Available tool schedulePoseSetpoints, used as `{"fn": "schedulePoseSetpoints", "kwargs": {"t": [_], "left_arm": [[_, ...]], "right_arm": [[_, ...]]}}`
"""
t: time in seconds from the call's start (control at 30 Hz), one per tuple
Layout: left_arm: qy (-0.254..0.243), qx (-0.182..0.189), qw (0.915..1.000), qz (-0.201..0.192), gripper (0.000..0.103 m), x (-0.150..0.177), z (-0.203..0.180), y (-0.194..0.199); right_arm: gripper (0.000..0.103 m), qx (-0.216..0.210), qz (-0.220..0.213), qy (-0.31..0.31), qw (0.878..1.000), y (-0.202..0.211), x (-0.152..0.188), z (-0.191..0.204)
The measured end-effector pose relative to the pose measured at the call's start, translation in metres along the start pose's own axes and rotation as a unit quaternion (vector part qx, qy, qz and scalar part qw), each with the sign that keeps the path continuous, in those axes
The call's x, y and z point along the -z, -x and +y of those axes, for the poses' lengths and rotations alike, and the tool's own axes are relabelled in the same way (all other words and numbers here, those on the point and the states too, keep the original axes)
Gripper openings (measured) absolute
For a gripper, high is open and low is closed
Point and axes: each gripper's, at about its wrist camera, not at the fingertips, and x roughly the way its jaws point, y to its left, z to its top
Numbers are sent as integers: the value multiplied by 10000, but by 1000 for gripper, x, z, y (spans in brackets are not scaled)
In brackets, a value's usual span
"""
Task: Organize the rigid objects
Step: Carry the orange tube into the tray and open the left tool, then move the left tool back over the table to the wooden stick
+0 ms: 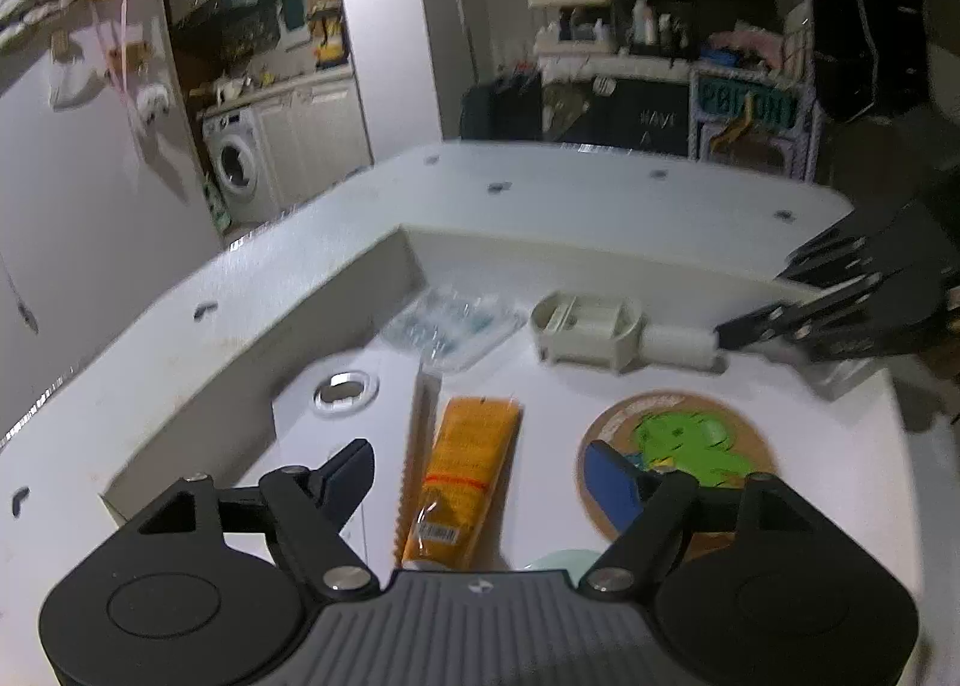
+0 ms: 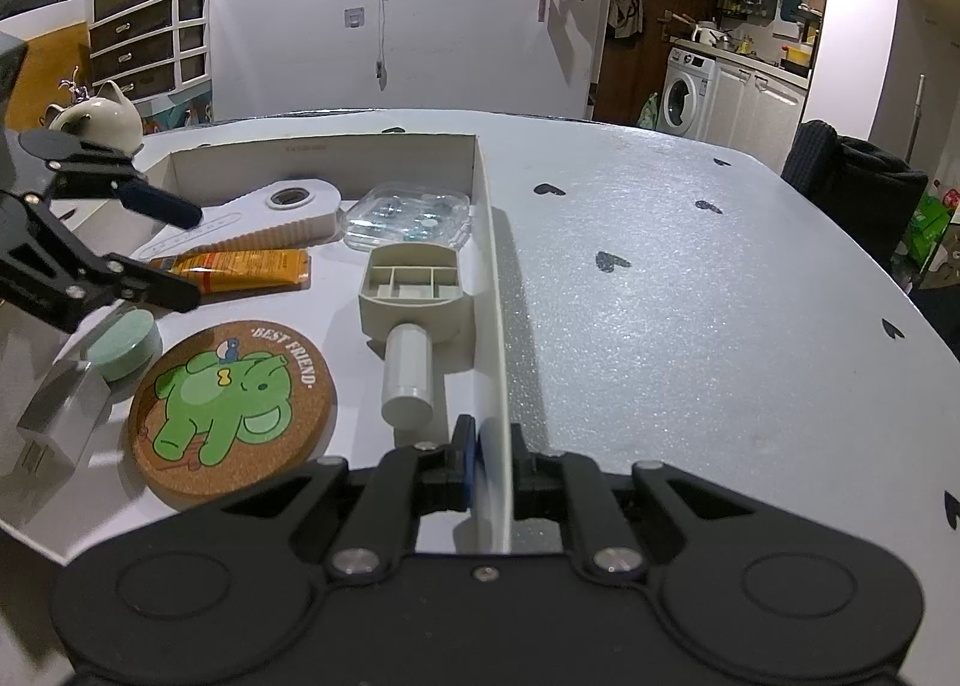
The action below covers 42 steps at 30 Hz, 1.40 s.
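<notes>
Your left gripper (image 1: 483, 476) stands open, its jaws wide apart over the orange tube (image 1: 462, 482), which lies between the fingers with neither pad pressing on it. Just to its right sits the cork coaster (image 1: 708, 434) with the green elephant; a mint-green disc (image 2: 126, 344) rests below it beside a grey charger (image 2: 60, 416). Ahead lie the white ribbed opener (image 2: 276, 218), the clear plastic case (image 2: 408, 218) and the beige handled piece (image 2: 411, 296). Your right gripper (image 2: 489, 464) is clamped shut on the white box wall (image 2: 489, 266), pads on either side of the thin edge
</notes>
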Motion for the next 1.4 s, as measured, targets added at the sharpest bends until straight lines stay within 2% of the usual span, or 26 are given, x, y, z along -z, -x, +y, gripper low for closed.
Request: {"fn": "schedulePoseSetpoints", "kwargs": {"t": [0.1, 0.2, 0.27, 0.43, 0.53, 0.63, 0.8, 0.97, 1.07, 1.23, 1.4], "left_arm": [[-46, 65, 9997, -224, 87, -4, -3, 19], [-78, -19, 9990, -429, 93, -9, -8, 39], [-55, -5, 9976, -686, 100, -12, -10, 56], [-30, -154, 9941, -1075, 103, -16, -13, 89], [81, -385, 9929, -1120, 103, -15, -10, 101], [207, -704, 9914, -1079, 103, -10, -3, 108], [733, -1309, 9855, -798, 103, 6, 23, 111], [1314, -1988, 9695, -569, 103, 25, 46, 114], [1743, -2076, 9609, -563, 103, 44, 61, 118], [2067, -2492, 9460, -165, 103, 68, 81, 110], [2256, -2465, 9423, 215, 103, 83, 90, 91]], "right_arm": [[11, -14, -8, -8, 10000, 0, 0, -1], [11, -23, -17, -17, 10000, 1, 0, -1], [11, -17, -16, -10, 10000, 1, 0, -1], [11, -30, -25, -20, 10000, 2, 1, -2], [11, -31, -25, -19, 10000, 2, 1, -2], [11, -36, -30, -22, 10000, 2, 1, -2], [11, -58, -62, -35, 10000, 3, 2, -3], [10, -87, -109, -35, 9999, 3, 3, -3], [10, -110, -118, -48, 9999, 3, 4, -4], [10, -99, -102, -17, 9999, 3, 3, -3], [10, -84, -121, -38, 9999, 3, 3, -3]]}}
